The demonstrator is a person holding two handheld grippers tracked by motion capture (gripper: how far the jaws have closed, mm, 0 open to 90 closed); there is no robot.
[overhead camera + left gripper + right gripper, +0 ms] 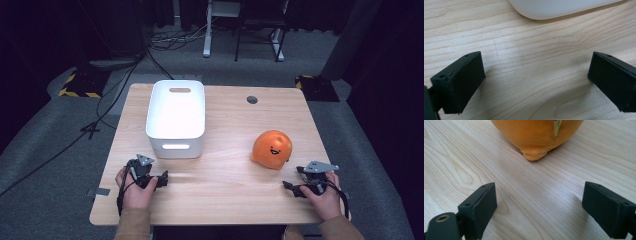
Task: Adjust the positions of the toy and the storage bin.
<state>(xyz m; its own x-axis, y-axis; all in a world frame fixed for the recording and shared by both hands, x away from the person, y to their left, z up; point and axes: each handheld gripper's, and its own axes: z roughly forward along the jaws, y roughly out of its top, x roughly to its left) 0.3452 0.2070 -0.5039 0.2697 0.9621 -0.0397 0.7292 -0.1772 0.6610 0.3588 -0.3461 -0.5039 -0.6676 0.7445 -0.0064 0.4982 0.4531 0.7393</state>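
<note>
An orange round plush toy (271, 149) with a smiling face lies on the right half of the wooden table (225, 175). A white plastic bin (176, 117) with cut-out handles stands left of centre. My left gripper (162, 179) rests on the table just in front of the bin, open, with bare wood between its jaws; the bin's rounded base (559, 8) shows ahead in the left gripper view. My right gripper (290, 187) lies near the front right, open and empty, just short of the plush toy (536, 135), whose small tab rests on the wood.
A round cable hole (252, 99) sits at the table's far edge. Cables (100, 120) run across the grey carpet on the left, and desk and chair legs (260, 45) stand beyond the table.
</note>
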